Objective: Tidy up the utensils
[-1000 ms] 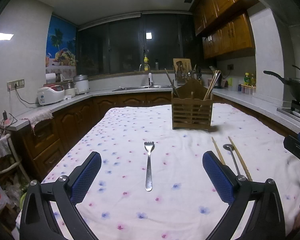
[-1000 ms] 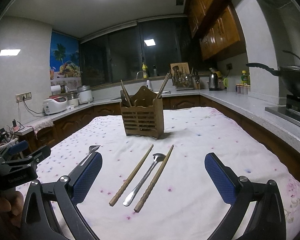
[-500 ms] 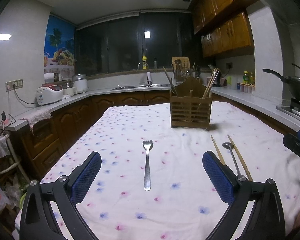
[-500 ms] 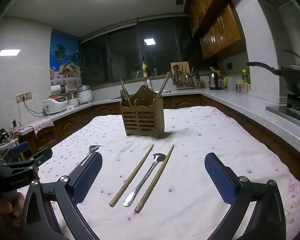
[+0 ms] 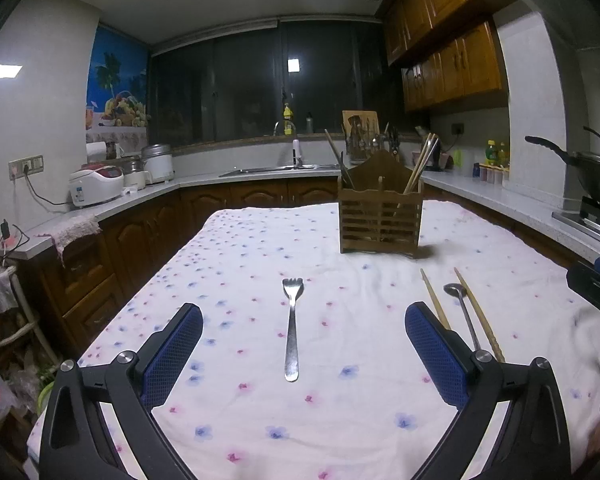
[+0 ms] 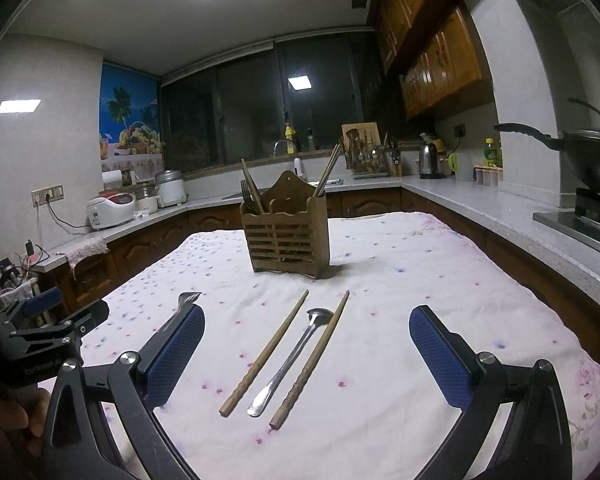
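Observation:
A steel fork (image 5: 291, 328) lies on the flowered cloth, straight ahead between the open fingers of my left gripper (image 5: 302, 336). A steel spoon (image 6: 290, 362) lies between two wooden chopsticks (image 6: 266, 352) in front of my right gripper (image 6: 306, 344), which is open and empty. The same spoon (image 5: 462, 312) and chopsticks (image 5: 476, 314) show to the right in the left wrist view. A slatted wooden utensil holder (image 6: 286, 236) stands upright further back, with chopsticks and a fork in it. The holder (image 5: 380, 222) also shows in the left wrist view.
The table (image 5: 236, 264) wears a white cloth with small flowers. Kitchen counters ring the room, with a rice cooker (image 5: 96, 190) at the left, a sink (image 5: 280, 168) at the back and a wok (image 6: 588, 156) on the stove at the right. A hand (image 6: 8, 420) holds the other gripper at the left edge.
The left wrist view has shifted slightly, so the fork sits a little higher and closer to centre. The right gripper and the utensils before it have not moved.

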`<state>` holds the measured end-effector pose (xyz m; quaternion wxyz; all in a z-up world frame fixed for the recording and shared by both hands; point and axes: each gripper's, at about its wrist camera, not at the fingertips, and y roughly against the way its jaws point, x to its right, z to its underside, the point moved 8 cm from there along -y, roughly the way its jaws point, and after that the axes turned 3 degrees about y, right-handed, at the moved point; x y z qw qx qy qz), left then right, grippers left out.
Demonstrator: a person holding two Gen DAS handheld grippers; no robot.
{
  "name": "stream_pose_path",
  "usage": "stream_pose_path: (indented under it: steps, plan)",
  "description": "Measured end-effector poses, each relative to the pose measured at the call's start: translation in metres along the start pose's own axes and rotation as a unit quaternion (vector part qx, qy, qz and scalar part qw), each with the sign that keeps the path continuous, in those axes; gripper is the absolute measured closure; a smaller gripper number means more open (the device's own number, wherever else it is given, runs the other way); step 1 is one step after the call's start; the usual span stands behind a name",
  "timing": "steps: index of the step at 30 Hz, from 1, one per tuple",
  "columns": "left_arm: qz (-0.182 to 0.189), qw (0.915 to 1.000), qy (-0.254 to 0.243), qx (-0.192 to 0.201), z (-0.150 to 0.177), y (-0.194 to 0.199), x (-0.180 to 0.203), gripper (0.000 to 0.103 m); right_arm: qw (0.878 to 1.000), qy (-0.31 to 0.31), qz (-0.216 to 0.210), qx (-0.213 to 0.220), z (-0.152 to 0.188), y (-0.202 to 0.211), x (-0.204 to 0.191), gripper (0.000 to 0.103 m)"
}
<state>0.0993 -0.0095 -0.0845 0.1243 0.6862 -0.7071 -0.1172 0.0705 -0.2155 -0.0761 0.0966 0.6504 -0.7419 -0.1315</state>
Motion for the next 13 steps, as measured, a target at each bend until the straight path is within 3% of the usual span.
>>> stream_pose_path:
  steps: [13]
  plan:
    - [0.005, 1.0000, 0.001, -0.002, -0.0021, -0.0019, 0.0033, 0.001, 1.000, -0.002, 0.000, -0.004, -0.0010, -0.0026, -0.0044, 0.000]
